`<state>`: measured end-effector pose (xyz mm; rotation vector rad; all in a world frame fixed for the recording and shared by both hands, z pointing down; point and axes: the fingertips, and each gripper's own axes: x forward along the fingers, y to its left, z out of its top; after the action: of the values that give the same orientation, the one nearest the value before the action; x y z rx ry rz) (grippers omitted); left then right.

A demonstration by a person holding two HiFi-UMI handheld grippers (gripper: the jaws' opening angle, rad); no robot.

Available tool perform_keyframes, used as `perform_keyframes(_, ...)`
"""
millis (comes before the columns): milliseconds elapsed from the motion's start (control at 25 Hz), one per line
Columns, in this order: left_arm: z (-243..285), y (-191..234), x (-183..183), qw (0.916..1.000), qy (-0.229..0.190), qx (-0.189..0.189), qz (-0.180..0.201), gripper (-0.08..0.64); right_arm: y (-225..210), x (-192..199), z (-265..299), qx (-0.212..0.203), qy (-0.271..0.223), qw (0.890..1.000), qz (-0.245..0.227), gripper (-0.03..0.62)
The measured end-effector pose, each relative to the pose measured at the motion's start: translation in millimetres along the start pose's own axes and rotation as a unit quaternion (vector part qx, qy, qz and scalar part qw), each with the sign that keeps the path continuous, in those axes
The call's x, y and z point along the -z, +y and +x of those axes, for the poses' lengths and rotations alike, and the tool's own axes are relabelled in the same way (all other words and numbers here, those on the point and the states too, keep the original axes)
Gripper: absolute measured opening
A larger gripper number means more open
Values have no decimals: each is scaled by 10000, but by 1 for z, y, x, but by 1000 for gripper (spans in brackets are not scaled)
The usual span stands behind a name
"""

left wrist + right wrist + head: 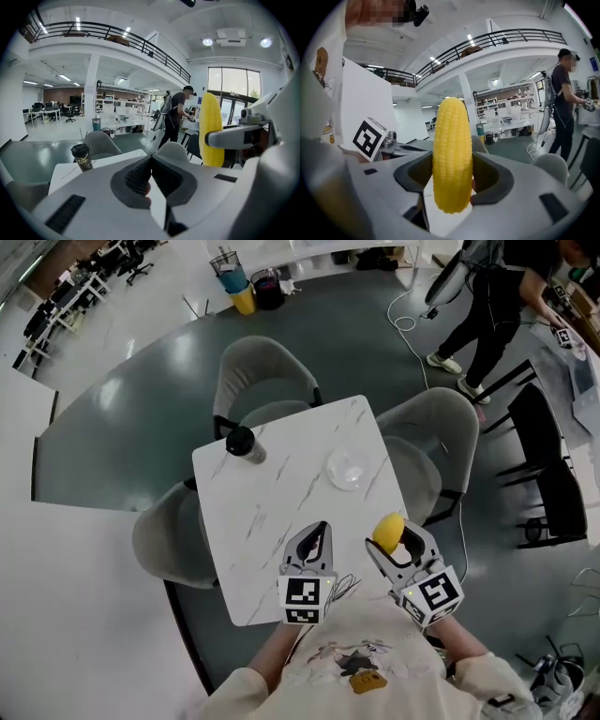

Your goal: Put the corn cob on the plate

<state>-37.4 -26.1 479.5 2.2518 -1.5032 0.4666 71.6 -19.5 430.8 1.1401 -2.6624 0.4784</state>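
Corn cob [451,154] gripped upright by right gripper [397,543], held clear of table [272,512] for carrying to glass plate [348,468] farther out; left gripper [320,534] closed on nothing, idling alongside.

A cup [241,442] stands at the far left corner of the table [272,512]. A plate [348,469] lies near the far right edge, well apart from the cup. The left gripper [322,527] and right gripper [397,538] sit side by side over the near edge. The corn [388,532] stands upright between the right gripper's jaws, seemingly just over the table's right edge. Chairs [258,381] sit behind, left and right of the table.
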Motion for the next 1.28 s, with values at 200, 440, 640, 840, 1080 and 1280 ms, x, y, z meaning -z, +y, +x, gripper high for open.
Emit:
perform_keyframes(200, 30, 8, 12, 9995, 326, 0, -13, 6, -35, 15, 28, 34, 240, 9997, -41, 245)
perform_keyframes(440, 65, 30, 30, 9983, 583, -74, -47, 6, -68, 42, 62, 93, 505, 9986, 153, 245)
perform_keyframes(640, 90, 41, 42, 9981, 596, -120, -64, 6, -84, 64, 81, 76, 671, 9975, 202, 245)
perform_keyframes(840, 110, 47, 53, 9974, 685, -149, -192, 6, -100, 85, 99, 97, 868, 9958, 268, 245)
perform_keyframes(1080, 134, 53, 78, 9959, 835, -89, -322, 6, -115, 116, 127, 108, 1131, 9929, 350, 245)
perform_keyframes(1280, 155, 59, 94, 9951, 916, -115, -345, 6, -130, 135, 151, 154, 1254, 9913, 379, 245)
